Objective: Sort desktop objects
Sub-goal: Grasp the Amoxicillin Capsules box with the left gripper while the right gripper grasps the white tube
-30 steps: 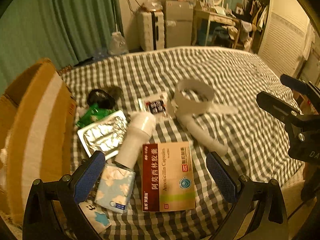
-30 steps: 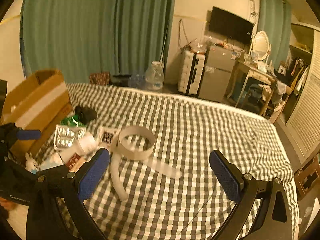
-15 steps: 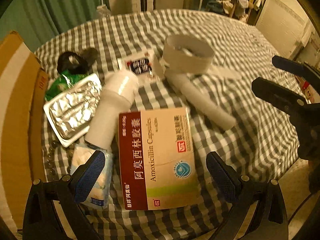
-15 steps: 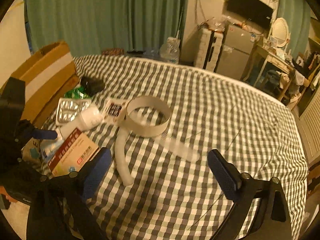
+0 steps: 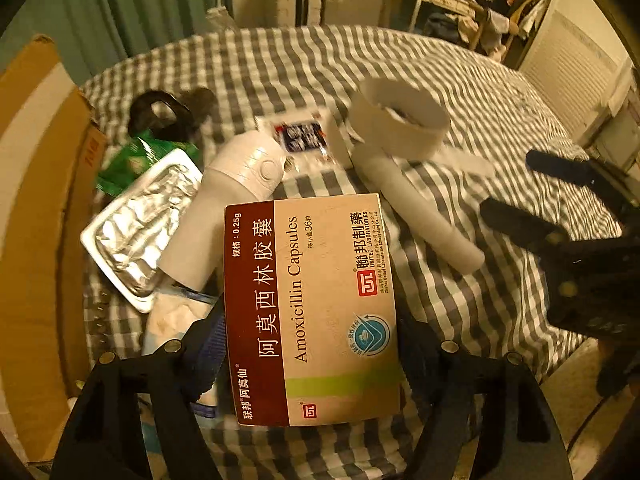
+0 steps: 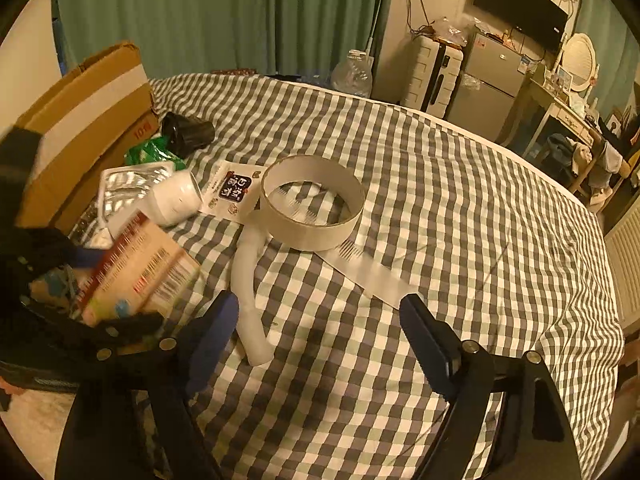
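My left gripper is shut on the Amoxicillin capsule box, with a finger against each long side; the box looks tilted up off the cloth in the right wrist view. Beside it lie a white bottle, a foil blister tray, a green packet, a black cap, a small sachet, a white tape ring and a white tube. My right gripper is open and empty above the checked cloth, near the tube's end.
A cardboard box stands at the table's left edge. A tissue pack lies under the left gripper. The checked tablecloth stretches right. Furniture and a water jug stand beyond the far edge.
My left gripper has moved forward and down onto the capsule box and closed on its sides, lifting one end. My right gripper has moved closer to the table.
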